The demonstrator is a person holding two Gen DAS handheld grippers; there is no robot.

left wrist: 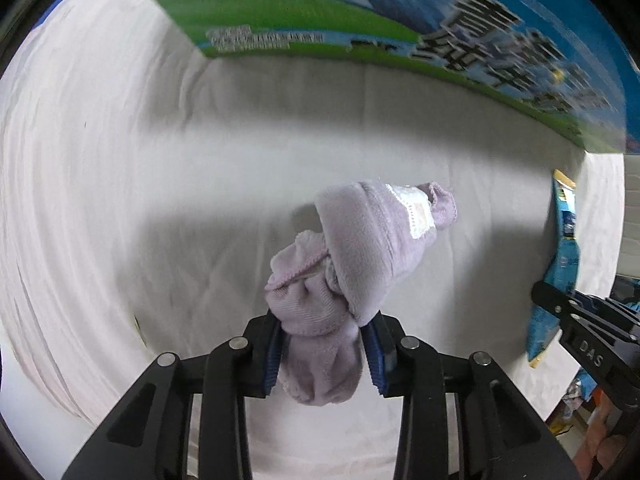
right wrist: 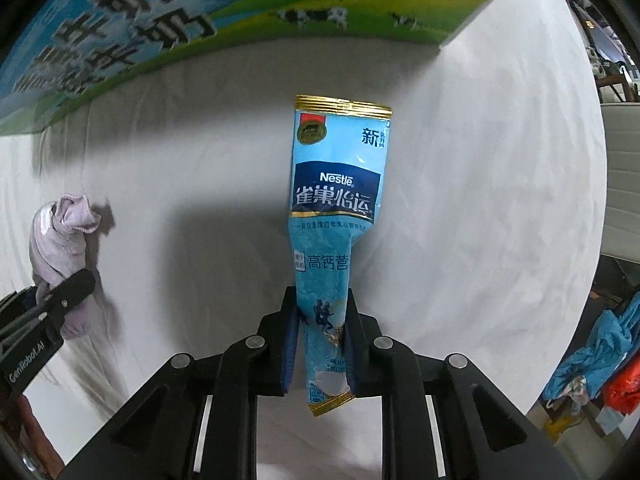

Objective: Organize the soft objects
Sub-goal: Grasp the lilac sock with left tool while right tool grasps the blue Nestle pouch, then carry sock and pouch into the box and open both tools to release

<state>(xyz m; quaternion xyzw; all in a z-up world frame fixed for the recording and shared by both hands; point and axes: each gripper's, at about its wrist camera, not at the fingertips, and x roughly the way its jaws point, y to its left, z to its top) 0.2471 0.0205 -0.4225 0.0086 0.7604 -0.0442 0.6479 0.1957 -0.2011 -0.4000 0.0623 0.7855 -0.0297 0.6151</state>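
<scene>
My left gripper (left wrist: 322,354) is shut on a bunched lilac cloth (left wrist: 352,252) with a white label, held above the white-covered table (left wrist: 120,200). The cloth also shows at the left of the right wrist view (right wrist: 60,240). My right gripper (right wrist: 322,344) is shut on the lower end of a light blue Nestle powder sachet (right wrist: 338,184) with gold edges, which stands up from the jaws. The sachet also shows at the right edge of the left wrist view (left wrist: 562,256), with the right gripper's fingers (left wrist: 560,300) on it.
A large blue and green printed carton (left wrist: 360,12) stands at the back of the table; it also shows in the right wrist view (right wrist: 160,28). The table's right edge drops off to a floor with blue and red bags (right wrist: 600,360).
</scene>
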